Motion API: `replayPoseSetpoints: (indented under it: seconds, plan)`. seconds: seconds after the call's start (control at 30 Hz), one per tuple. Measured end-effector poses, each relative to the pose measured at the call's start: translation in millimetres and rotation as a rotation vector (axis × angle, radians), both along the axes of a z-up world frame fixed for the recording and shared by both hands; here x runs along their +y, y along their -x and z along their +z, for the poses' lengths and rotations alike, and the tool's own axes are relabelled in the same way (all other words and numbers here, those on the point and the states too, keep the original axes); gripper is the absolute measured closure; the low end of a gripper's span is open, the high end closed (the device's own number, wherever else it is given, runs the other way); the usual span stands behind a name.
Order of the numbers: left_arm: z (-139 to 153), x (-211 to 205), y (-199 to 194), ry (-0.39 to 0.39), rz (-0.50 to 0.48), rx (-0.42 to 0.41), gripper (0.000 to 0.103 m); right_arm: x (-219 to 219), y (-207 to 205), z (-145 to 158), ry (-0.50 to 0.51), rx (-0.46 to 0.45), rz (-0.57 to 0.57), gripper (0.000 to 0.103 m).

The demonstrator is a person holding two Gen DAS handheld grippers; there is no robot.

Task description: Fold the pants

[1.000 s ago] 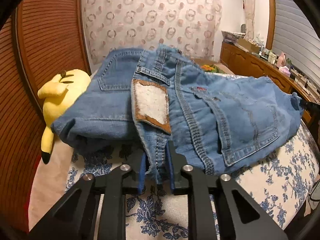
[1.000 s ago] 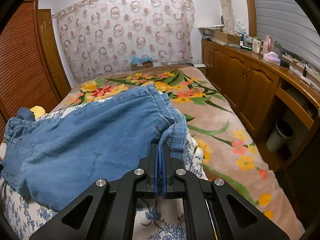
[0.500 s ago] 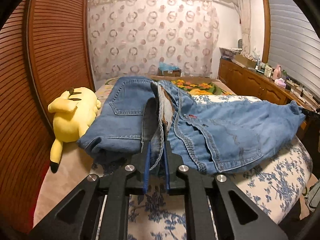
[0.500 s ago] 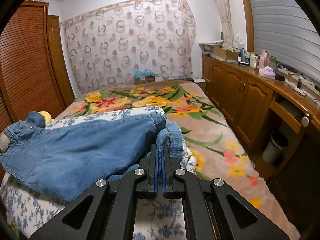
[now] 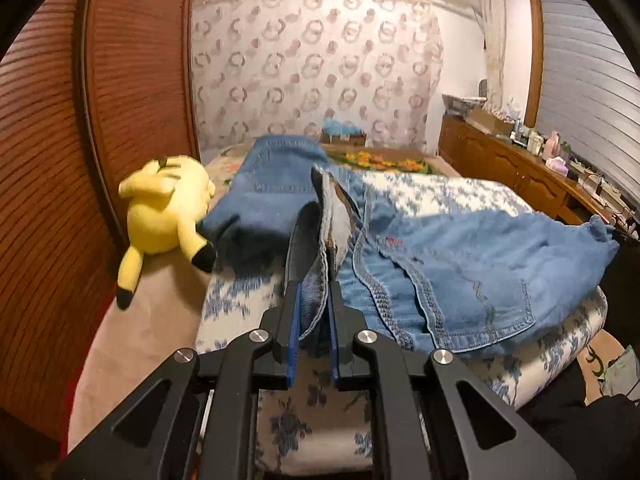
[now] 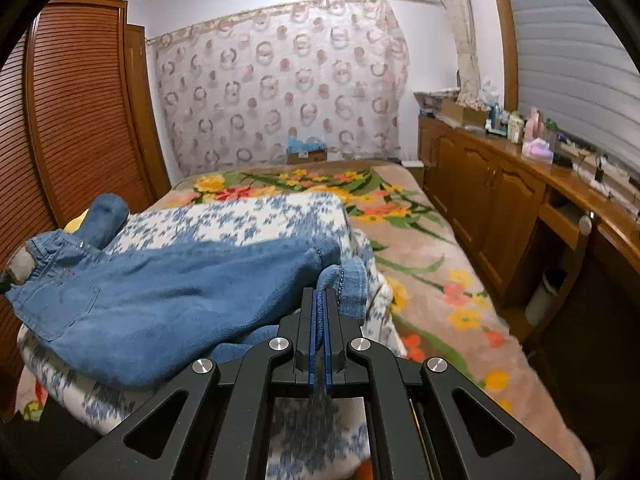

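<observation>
The blue jeans lie across a folded quilt with a blue flower print, which sits on top of the bed. In the left wrist view the waist end is in front: a back pocket with orange stitching faces up on the right side, and another part of the denim is bunched behind, toward the curtain. In the right wrist view the same jeans stretch from the waist at the far left to the leg ends close to the camera.

The left claw is clenched on the waistband, which stands up on its edge between the two blue pads (the cloth fills the narrow gap fully). The right claw is clenched on the hem of the legs, and this hem is rolled in a small lump just behind the fingertips.

A yellow plush toy lies on the bed beside the waist end of the jeans, touching or almost touching the denim; I cannot tell which. Behind it is a brown louvered wardrobe. A curtain with ring pattern covers the far wall. The bed has a blanket with big flowers. Along the right side runs a wooden cabinet with many small things on top.
</observation>
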State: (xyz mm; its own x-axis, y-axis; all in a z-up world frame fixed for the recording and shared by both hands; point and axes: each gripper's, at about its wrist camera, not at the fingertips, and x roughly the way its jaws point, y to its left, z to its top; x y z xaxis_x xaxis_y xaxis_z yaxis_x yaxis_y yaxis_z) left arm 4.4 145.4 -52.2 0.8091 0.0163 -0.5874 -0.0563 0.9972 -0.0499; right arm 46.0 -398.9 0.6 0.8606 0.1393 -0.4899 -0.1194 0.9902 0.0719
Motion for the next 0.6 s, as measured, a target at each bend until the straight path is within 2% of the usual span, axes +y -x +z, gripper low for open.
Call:
replayPoseSetpoints:
  seconds: [0.13,0.27,0.33,0.4,0.43,0.47,0.5,0.6]
  plan:
    - [-8,-4,0,0.0,-0.002,0.034,0.089,-11,-8,-10,-0.036,0.044,-0.01,0.101]
    - [-9,-5,-2,-0.031,0.013,0.056,0.082,-10,-13,-16,-0.059,0.075,-0.025,0.101]
    - [-7,-3,-1,-0.031,0.019,0.05,0.072,-7,-12,-14,-0.072,0.077,-0.033,0.1]
    - [-4,-3,2,-0.028,0.024,0.032,0.047,-9,-9,-11,-0.085,0.073,-0.035,0.097]
    - [-1,-3,3,-0.024,0.022,0.015,0.041,-7,-4,-12,-0.084,0.07,-0.039,0.096]
    - [-1,-2,4,-0.022,0.019,0.006,0.03,-6,-4,-11,-0.08,0.071,-0.041,0.094]
    - [1,-3,4,-0.024,0.015,-0.002,0.023,-4,-4,-10,-0.079,0.071,-0.038,0.092]
    - [0,-8,-1,-0.02,-0.005,-0.006,0.023,1,-4,-13,-0.082,0.073,-0.025,0.081]
